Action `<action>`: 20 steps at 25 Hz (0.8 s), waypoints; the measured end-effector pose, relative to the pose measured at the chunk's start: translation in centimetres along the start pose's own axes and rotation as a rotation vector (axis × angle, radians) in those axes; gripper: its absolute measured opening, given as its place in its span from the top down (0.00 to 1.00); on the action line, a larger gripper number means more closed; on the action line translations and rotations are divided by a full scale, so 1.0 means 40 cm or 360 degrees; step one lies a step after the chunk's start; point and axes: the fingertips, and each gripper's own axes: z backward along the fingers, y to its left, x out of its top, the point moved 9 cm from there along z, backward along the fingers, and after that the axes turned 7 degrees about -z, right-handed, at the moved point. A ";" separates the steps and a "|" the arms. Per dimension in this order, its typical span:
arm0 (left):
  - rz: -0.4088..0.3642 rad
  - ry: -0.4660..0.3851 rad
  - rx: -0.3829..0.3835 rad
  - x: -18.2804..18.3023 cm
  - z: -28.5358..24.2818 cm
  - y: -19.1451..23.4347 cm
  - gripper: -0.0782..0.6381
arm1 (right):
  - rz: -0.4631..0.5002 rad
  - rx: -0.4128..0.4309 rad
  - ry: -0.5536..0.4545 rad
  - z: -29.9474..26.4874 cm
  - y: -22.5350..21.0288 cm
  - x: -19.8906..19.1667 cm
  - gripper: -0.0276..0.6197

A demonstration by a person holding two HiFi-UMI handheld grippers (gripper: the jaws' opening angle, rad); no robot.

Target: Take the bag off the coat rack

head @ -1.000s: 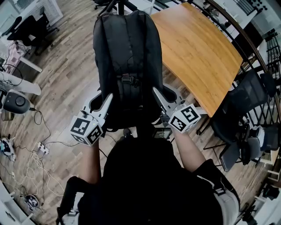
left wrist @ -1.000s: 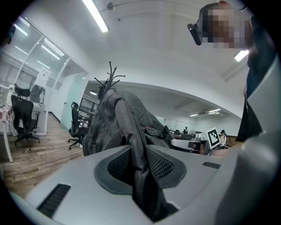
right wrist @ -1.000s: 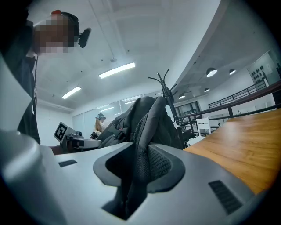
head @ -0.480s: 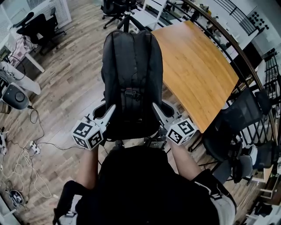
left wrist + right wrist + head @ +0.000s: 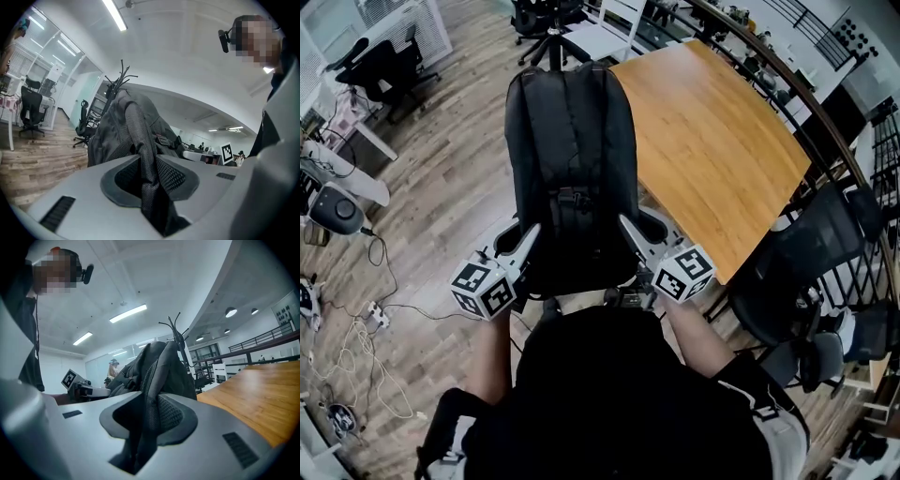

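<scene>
Table [image 5: 712, 141]: a wooden top is seen to the right of the right gripper, alongside the bag.
Bag [image 5: 572, 159]: a black backpack is held out ahead of both grippers and between them, with its strap side turned up toward the head view.
Coat rack [image 5: 119, 79]: its prongs are seen beyond the top of the bag, well ahead of the jaws. Whether a loop is hooked on a prong cannot be told.
Left gripper [image 5: 523, 246]: it is clamped on the left strap [image 5: 145, 159], with mesh webbing pinched between the pads.
Right gripper [image 5: 636, 234]: it is clamped likewise on the right strap [image 5: 152, 399].
Done: both straps are gripped, and the weight appears to be borne by the grippers.
Left: the bag is to be drawn clear of the prongs, if not already free.
</scene>
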 end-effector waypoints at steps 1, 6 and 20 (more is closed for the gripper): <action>0.0001 -0.0004 0.0001 0.004 -0.010 -0.007 0.74 | 0.0003 0.0004 0.0000 0.005 -0.010 0.008 0.79; 0.0050 0.0017 0.0014 0.001 -0.035 -0.018 0.74 | 0.0003 0.0008 0.0034 0.009 -0.033 0.014 0.78; 0.0026 0.0030 0.0082 0.005 -0.035 -0.030 0.75 | -0.0039 0.0062 0.0043 -0.006 -0.058 0.005 0.79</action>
